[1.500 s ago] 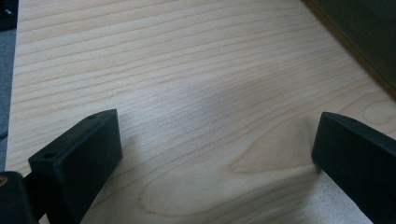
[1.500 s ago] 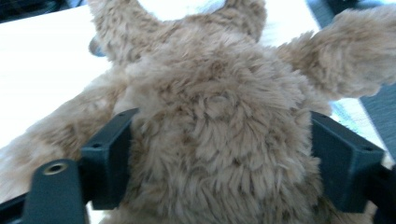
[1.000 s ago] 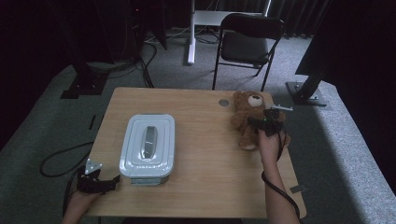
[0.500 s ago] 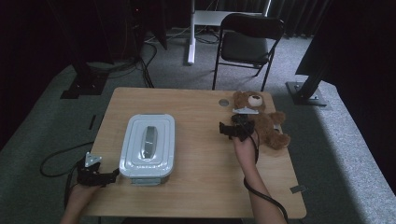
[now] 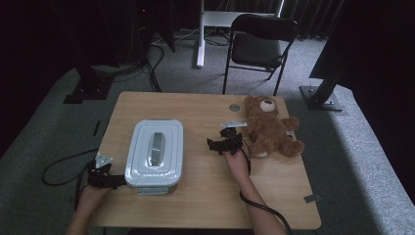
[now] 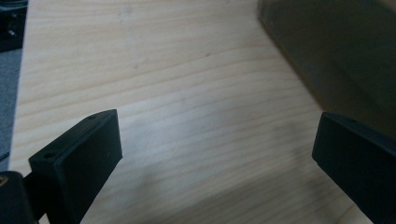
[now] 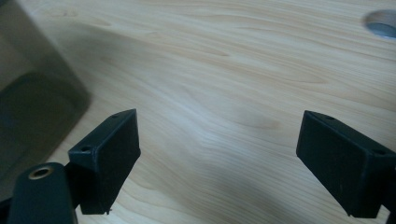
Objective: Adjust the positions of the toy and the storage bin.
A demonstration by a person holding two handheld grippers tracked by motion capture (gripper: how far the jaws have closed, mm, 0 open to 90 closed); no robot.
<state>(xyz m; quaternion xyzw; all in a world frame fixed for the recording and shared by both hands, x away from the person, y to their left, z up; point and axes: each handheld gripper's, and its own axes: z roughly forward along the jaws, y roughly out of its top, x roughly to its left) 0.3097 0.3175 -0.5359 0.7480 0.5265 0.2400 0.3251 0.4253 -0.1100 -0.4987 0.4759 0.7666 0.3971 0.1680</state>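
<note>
A grey box with a lid [image 5: 154,155] is seen on the left part of the desk [image 5: 205,191], near the front edge. A long handle [image 5: 156,145] is laid flat along the middle of the lid. The lid is shut on the box.

The left claw [image 5: 116,181] is held just beside the front left corner of the box. In the high view it cannot be told if the box is touched. In the left gripper view the left claw [image 6: 215,158] is seen spread wide, with nothing between its two black jaws. Only bare wood is seen between them, and the dark side of the box [image 6: 336,51] is seen at the top right.

The right claw [image 5: 214,145] is held over the middle of the desk, between the box and a brown teddy bear [image 5: 271,128]. It is pointed toward the box but is kept apart from it. In the right gripper view the right claw [image 7: 217,149] is seen wide apart too, and nothing is gripped. The dark side of the box [image 7: 32,102] is seen at the left, and a round hole [image 7: 382,23] in the desk is seen at the top right.

The teddy bear is laid on its back near the right side of the desk. A black chair [image 5: 259,44] is stood on the floor behind the desk.
</note>
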